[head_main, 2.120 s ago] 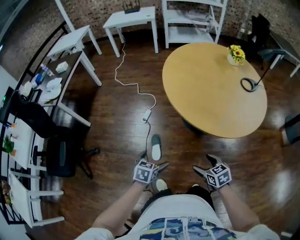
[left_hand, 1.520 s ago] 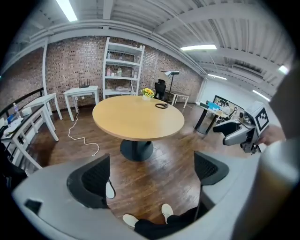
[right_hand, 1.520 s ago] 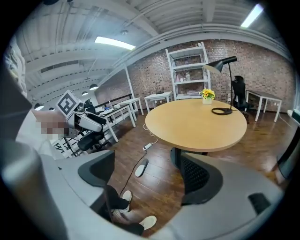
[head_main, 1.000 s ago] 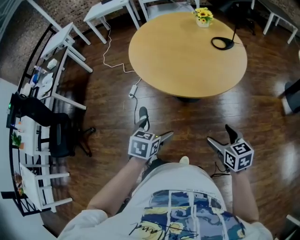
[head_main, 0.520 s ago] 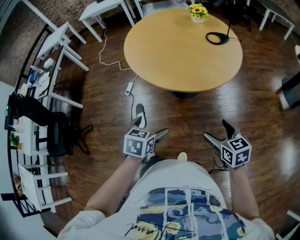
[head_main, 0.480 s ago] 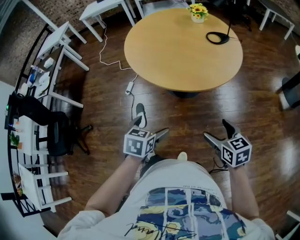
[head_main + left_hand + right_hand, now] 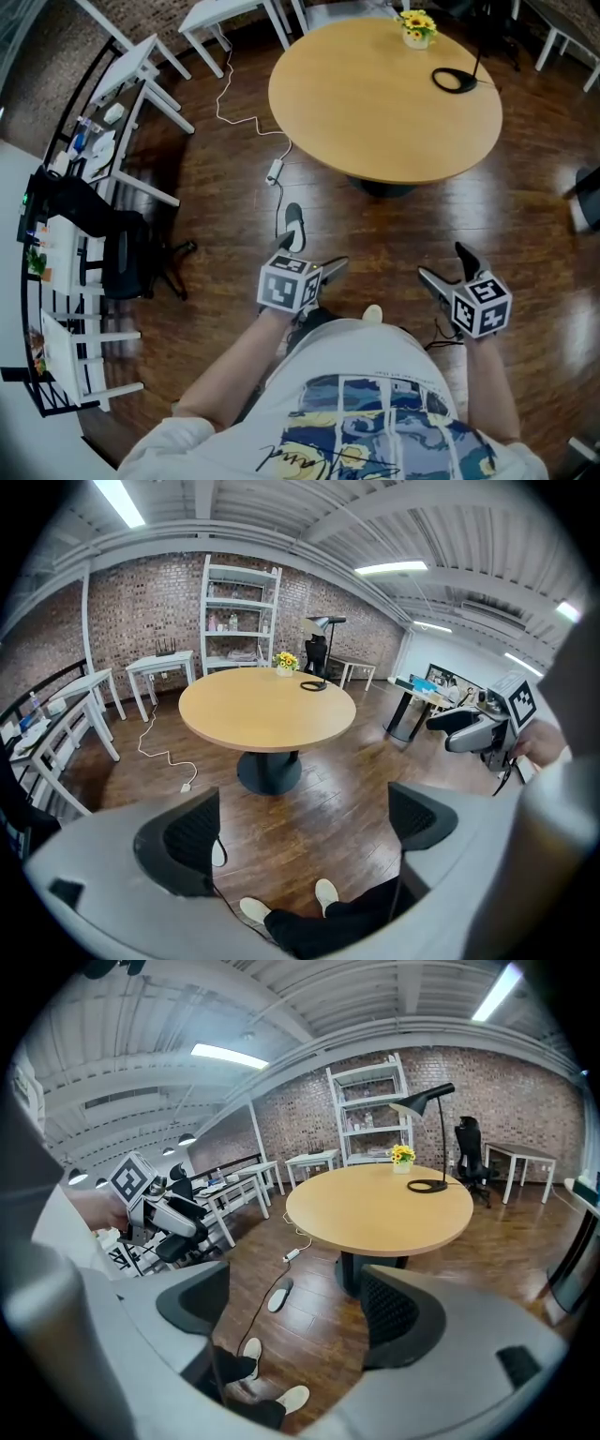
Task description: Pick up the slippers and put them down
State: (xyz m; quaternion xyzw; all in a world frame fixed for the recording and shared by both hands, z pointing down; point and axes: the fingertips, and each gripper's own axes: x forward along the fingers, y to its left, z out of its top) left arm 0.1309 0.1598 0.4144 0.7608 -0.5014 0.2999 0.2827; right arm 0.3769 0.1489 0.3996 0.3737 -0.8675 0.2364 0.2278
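I hold both grippers low in front of my body, above the dark wooden floor (image 7: 216, 206). My left gripper (image 7: 314, 261) has its jaws wide apart and nothing is between the pads. In the left gripper view only floor boards and my own white shoes (image 7: 327, 892) appear in the gap. My right gripper (image 7: 448, 270) also has its jaws apart and holds nothing.

One slipper (image 7: 294, 225), dark with a light insole, lies flat on the floor. In the head view it is just ahead of the left gripper, between that gripper and the foot of the round table (image 7: 384, 94). In the right gripper view the same slipper shows in the gap between the jaws, but it is down on the floor, apart from them. In the left gripper view only a small part of it shows beside the left jaw. A thin cable (image 7: 246, 1321) runs on the floor close beside the slipper, and a white plug adapter (image 7: 275, 173) lies nearer the table.

On the table stand a small pot of yellow flowers (image 7: 416, 26) and a black desk lamp (image 7: 432, 1138). A black office chair (image 7: 127, 272) stands at my left, near white desks (image 7: 141, 70).
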